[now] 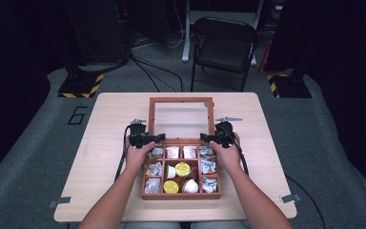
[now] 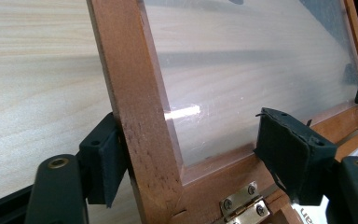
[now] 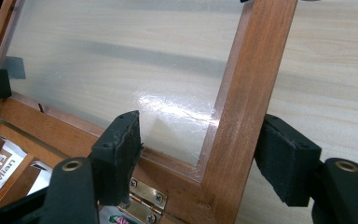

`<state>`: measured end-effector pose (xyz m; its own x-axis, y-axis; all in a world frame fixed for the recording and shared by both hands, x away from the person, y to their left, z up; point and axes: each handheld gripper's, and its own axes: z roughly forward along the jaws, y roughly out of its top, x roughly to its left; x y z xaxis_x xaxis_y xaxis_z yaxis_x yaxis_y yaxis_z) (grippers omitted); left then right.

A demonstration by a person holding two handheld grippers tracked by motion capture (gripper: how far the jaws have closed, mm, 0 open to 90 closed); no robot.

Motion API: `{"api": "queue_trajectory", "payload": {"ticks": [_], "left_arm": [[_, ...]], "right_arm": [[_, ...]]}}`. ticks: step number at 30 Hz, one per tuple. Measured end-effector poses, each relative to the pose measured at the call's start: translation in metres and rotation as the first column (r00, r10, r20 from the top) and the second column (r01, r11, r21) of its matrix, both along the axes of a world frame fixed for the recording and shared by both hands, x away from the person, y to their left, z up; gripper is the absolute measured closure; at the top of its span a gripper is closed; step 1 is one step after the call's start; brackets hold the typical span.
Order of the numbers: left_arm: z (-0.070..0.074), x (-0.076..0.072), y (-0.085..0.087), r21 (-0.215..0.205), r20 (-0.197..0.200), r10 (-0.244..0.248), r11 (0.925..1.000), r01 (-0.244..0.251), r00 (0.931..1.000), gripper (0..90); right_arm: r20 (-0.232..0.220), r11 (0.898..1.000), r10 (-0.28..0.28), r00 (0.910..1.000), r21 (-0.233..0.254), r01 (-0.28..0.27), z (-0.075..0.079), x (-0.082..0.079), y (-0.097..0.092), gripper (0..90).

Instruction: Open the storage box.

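A wooden box (image 1: 181,195) with compartments sits at the table's front, its glass-paned lid (image 1: 181,119) swung open and leaning back. My left gripper (image 1: 158,138) is at the lid's left hinge corner. In the left gripper view my left gripper (image 2: 193,144) is open astride the lid's side rail (image 2: 135,93); one pad (image 2: 105,154) rests against the rail's outer edge, the other stands off over the glass. My right gripper (image 1: 205,137) is at the right hinge corner. In the right gripper view my right gripper (image 3: 203,149) is open astride the opposite rail (image 3: 251,79), both pads apart from it.
The compartments hold silver sachets (image 1: 208,166), white packets (image 1: 172,151) and small cups with yellow lids (image 1: 182,168). Brass hinges (image 2: 242,205) (image 3: 147,193) join lid and box. The wooden table (image 1: 109,119) is bare on both sides. A black chair (image 1: 224,45) stands beyond it.
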<state>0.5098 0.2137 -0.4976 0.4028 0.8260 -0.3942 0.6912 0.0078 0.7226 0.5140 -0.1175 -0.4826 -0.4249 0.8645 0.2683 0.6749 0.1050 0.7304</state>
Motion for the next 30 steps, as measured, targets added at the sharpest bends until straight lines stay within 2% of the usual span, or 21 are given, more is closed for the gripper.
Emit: {"api": "queue_trajectory", "payload": {"ticks": [8,14,30], "left_arm": [[-0.0022,0.0016,0.001,-0.015,-0.011,0.002,0.9999,-0.002,0.9999,26.4],[-0.0043,0.0023,0.0012,-0.033,-0.031,0.009,0.9994,-0.01,0.9995,26.0],[-0.0068,0.0049,0.0022,-0.053,-0.058,0.01,0.9985,-0.013,0.9983,25.4]], "right_arm": [[-0.018,1.0,-0.003,0.9998,0.014,0.003,-0.0015,0.0016,-0.0008,32.8],[-0.024,1.0,-0.004,0.9997,-0.008,0.004,-0.0014,0.0029,0.0002,31.2],[-0.048,1.0,-0.005,0.9988,0.018,0.006,-0.0044,0.0057,-0.0022,31.1]]}}
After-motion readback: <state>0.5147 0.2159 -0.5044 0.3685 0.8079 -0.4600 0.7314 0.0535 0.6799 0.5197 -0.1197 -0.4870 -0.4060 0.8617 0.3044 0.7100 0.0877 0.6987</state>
